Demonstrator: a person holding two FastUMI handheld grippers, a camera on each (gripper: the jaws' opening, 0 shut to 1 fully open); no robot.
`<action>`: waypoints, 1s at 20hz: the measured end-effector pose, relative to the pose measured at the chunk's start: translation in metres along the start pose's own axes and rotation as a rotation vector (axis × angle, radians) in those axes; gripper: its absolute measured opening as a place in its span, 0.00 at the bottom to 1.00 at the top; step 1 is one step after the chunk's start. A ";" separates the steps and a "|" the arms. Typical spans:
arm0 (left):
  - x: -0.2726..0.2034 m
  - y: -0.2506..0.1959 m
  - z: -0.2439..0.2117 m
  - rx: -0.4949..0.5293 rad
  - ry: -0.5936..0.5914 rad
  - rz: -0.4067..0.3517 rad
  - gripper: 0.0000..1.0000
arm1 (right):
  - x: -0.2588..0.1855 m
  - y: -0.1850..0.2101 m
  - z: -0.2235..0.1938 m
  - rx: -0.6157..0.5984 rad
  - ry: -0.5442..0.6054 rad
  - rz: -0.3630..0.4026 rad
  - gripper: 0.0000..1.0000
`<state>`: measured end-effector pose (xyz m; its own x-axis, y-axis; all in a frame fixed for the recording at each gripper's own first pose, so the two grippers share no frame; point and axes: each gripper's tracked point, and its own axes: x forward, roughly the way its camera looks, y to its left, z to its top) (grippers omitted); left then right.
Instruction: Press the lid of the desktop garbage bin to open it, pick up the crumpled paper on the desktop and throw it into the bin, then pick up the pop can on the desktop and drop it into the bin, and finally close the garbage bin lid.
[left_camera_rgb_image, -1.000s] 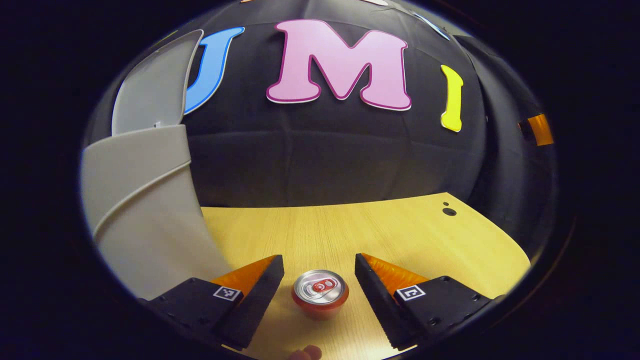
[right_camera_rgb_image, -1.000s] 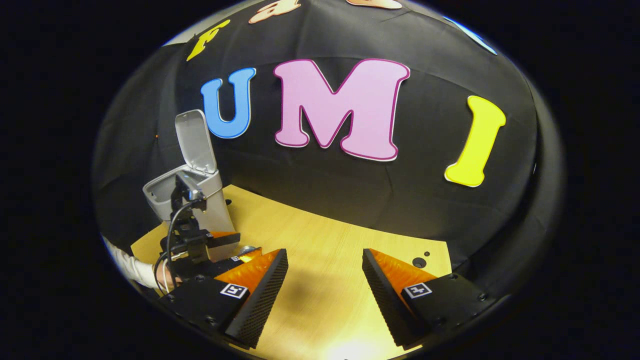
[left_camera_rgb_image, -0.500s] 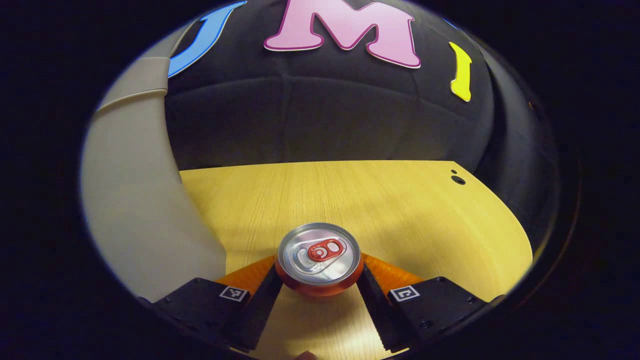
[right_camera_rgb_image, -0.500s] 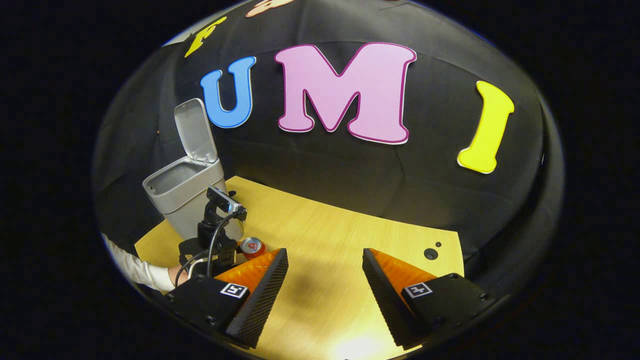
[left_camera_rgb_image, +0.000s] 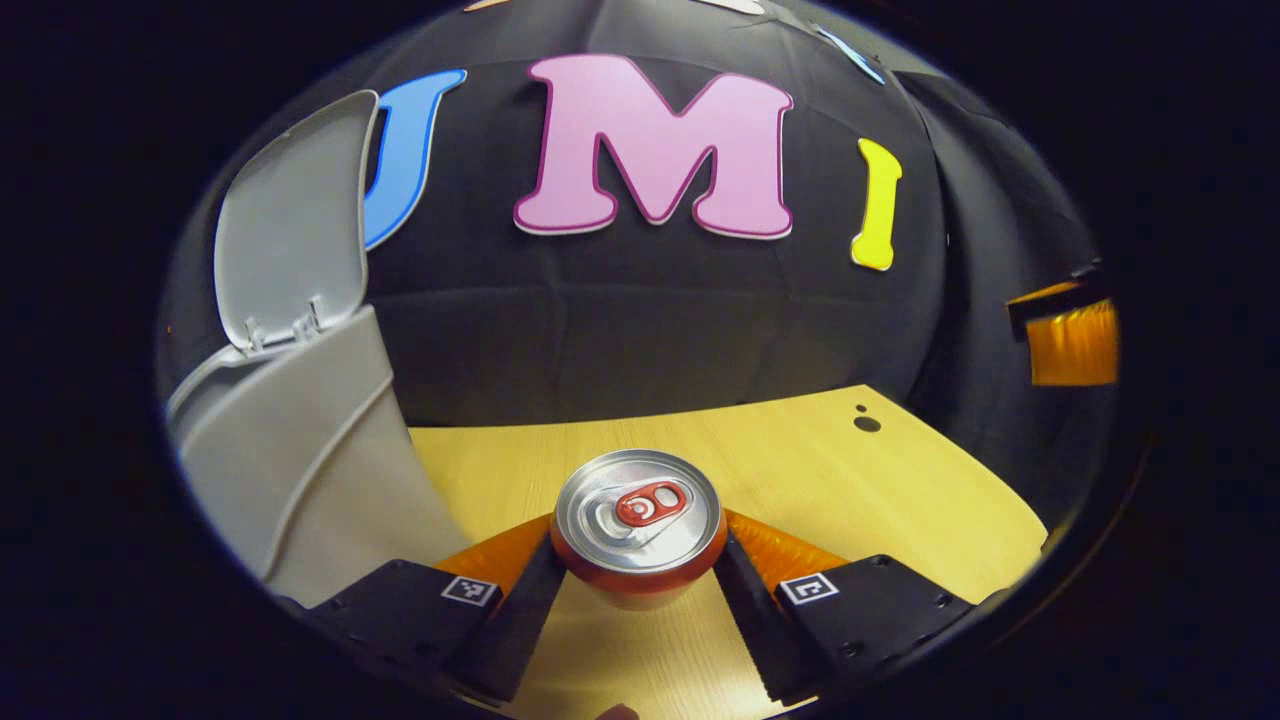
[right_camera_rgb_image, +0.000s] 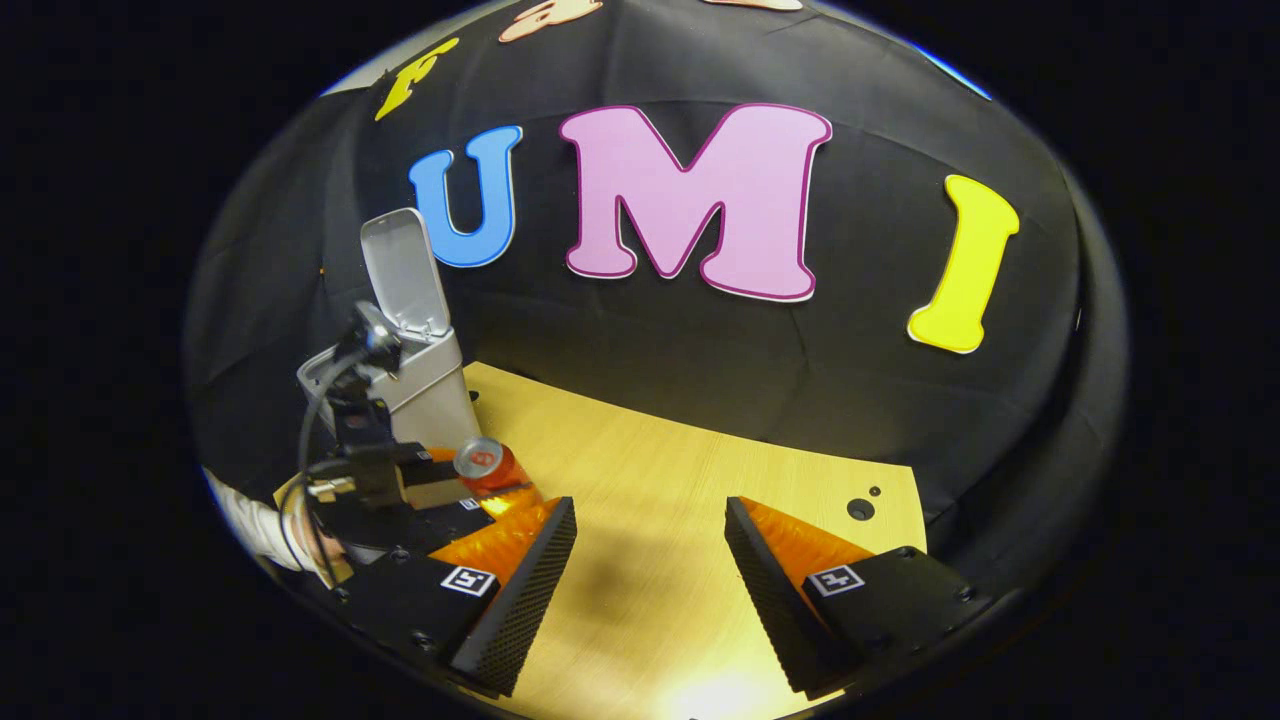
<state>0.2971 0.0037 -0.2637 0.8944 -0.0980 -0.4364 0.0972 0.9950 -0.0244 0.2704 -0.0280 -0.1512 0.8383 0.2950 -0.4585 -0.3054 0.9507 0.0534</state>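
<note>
Left gripper view puts the pop can (left_camera_rgb_image: 640, 525) right between my left gripper (left_camera_rgb_image: 640, 570) fingers, both of them pressed against its sides, so I have it clamped. Its long axis stands upright, silver top and red tab facing the camera, and in the right gripper view it looks lifted clear of the wooden desktop (right_camera_rgb_image: 660, 560). Taking the garbage bin (left_camera_rgb_image: 300, 470) as my landmark, the can sits just to the right of its grey wall and below its rim, so by my reckoning the coming move is up and over to the left until the can hangs above the opening. The bin's lid (left_camera_rgb_image: 290, 240) stands open, tilted back against the booth wall. From the right gripper view I see the left gripper (right_camera_rgb_image: 470, 480) reaching in roughly level beside the bin (right_camera_rgb_image: 425, 385), the can (right_camera_rgb_image: 485, 462) at its tip leaning a little, with a hand and pale sleeve (right_camera_rgb_image: 260, 520) behind it. My right gripper (right_camera_rgb_image: 650, 570) hangs well away from the bin, fingers spread wide apart and holding nothing, over bare desktop. I see no crumpled paper on the desktop, so I judge that step done.
</note>
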 end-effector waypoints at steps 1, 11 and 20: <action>-0.012 0.003 0.015 0.000 -0.028 0.002 0.87 | -0.003 0.004 0.002 0.000 -0.006 0.002 0.96; -0.128 0.085 0.155 0.064 -0.238 0.172 0.86 | -0.036 0.040 0.012 -0.041 -0.066 0.019 0.96; -0.157 0.211 0.112 0.007 -0.133 0.387 0.86 | -0.046 0.062 0.010 -0.039 -0.077 0.048 0.97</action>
<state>0.2259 0.2263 -0.0993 0.9141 0.2813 -0.2920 -0.2552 0.9588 0.1247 0.2174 0.0187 -0.1180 0.8541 0.3485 -0.3861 -0.3624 0.9312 0.0388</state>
